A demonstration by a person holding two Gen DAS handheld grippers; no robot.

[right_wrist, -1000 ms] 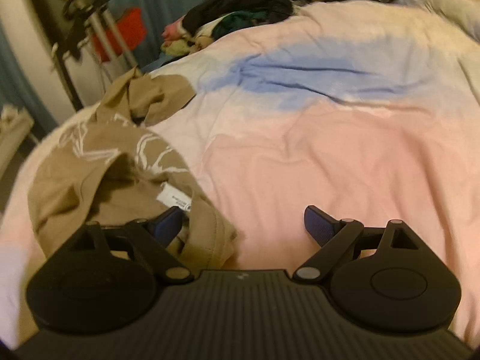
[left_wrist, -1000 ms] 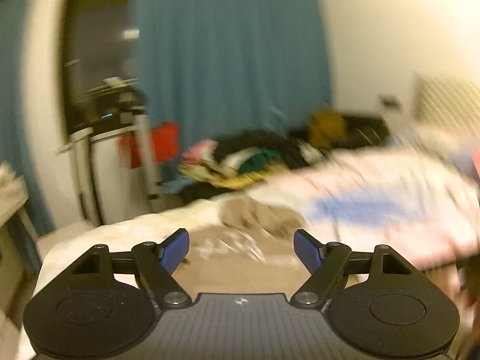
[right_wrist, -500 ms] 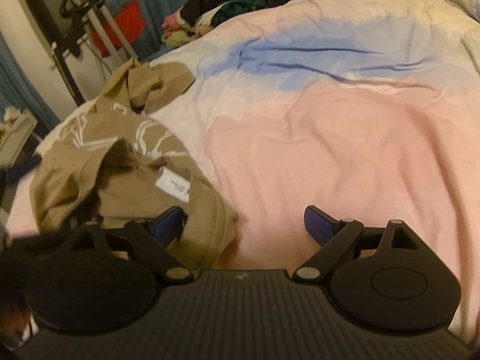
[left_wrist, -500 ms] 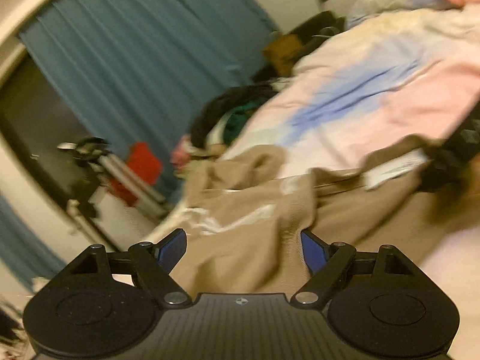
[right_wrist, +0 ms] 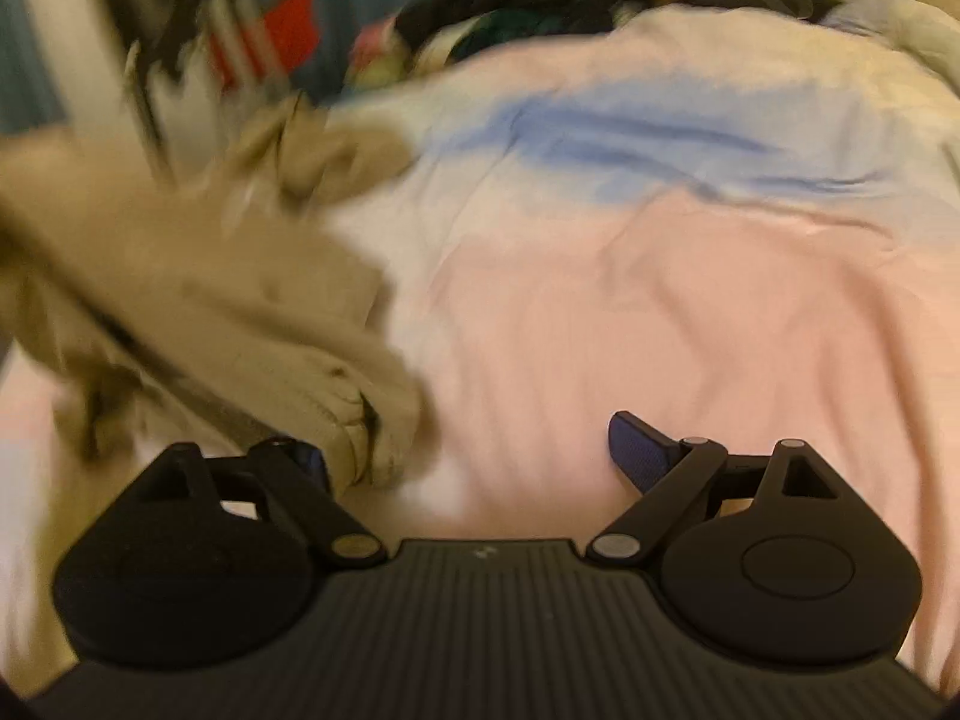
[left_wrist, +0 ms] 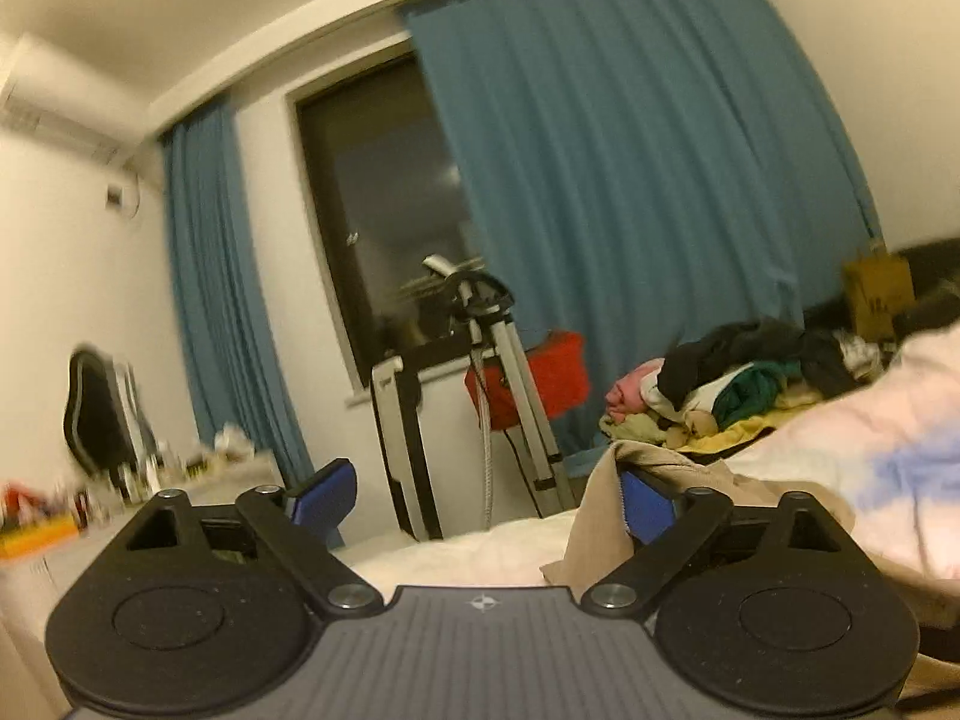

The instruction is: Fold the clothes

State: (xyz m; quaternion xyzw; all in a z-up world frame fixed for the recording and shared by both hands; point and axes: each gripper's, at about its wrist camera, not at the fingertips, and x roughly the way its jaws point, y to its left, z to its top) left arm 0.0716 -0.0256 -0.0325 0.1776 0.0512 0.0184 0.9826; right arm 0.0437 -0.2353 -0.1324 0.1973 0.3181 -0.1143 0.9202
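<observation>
The tan garment (right_wrist: 198, 312) lies crumpled on the pink and blue bedspread (right_wrist: 690, 312), off to the left of the right gripper (right_wrist: 468, 456) and running from its left finger up toward the far left of the bed, so both grippers sit at its near edge. The right gripper is spread wide, cloth bunched against its left finger only, though blur makes contact uncertain. The left gripper (left_wrist: 480, 498) is also wide apart, a fold of the garment draped over its right finger, nothing pinched
</observation>
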